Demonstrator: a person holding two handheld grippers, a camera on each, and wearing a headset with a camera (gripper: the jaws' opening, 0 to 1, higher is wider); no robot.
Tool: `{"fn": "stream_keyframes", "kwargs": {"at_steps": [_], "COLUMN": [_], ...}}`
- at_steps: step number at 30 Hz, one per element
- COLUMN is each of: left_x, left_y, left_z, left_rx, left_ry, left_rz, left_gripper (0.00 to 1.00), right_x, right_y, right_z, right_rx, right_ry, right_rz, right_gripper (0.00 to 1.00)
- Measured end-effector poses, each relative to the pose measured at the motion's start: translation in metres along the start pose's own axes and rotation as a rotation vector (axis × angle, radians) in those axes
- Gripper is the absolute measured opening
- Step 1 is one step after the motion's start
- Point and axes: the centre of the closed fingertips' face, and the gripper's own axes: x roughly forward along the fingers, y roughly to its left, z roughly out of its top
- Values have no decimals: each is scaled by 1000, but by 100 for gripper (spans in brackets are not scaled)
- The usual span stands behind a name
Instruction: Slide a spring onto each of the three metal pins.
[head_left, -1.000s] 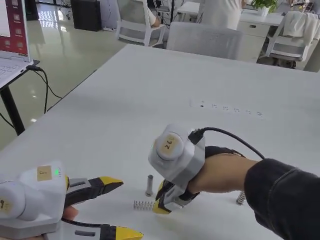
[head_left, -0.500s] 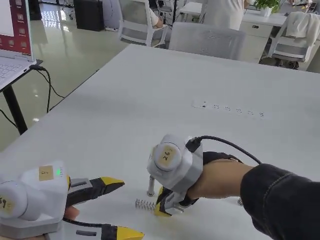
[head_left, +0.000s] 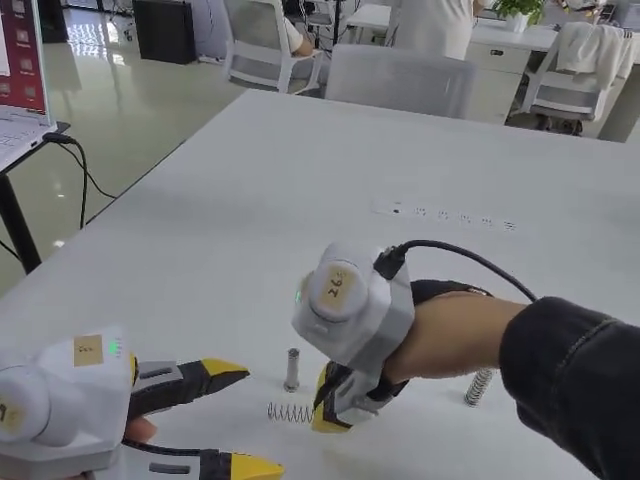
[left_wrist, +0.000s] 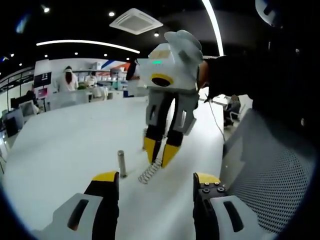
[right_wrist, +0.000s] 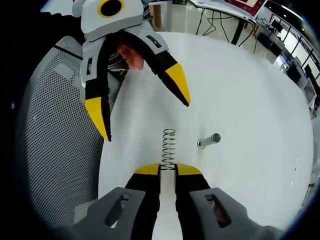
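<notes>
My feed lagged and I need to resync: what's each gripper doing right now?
Left gripper: open, holding nothing.
Right gripper: shut on one end of the spring.

Found bare table (head_left: 250, 200) across the head view's upper half; lower centre blocked by upright pin (head_left: 292, 368), lying spring (head_left: 288, 411) and right gripper (head_left: 327, 417).

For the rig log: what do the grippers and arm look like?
The left gripper and right gripper have grey-white housings and black jaws with yellow tips. The right carries a round numbered sticker and black cable; the left a square tan sticker. The sleeve is dark.
</notes>
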Motion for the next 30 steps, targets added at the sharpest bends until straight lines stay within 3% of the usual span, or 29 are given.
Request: {"fn": "stream_keyframes", "kwargs": {"at_steps": [5, 13, 30], "left_x": [5, 9, 13], "left_y": [-5, -12, -23], "left_z": [2, 8, 13], "left_rx": [14, 40, 102], "left_ry": [1, -8, -22], "left_rz": [-25, -64, -116], "left_gripper": [49, 36, 6], "right_x": [-16, -29, -35], "right_y": [6, 16, 27], "right_z": [0, 2, 9], "right_rx": [-36, -85, -127], "right_ry": [18, 41, 46], "right_rz": [13, 40, 62], "right_gripper": [8, 8, 8]}}
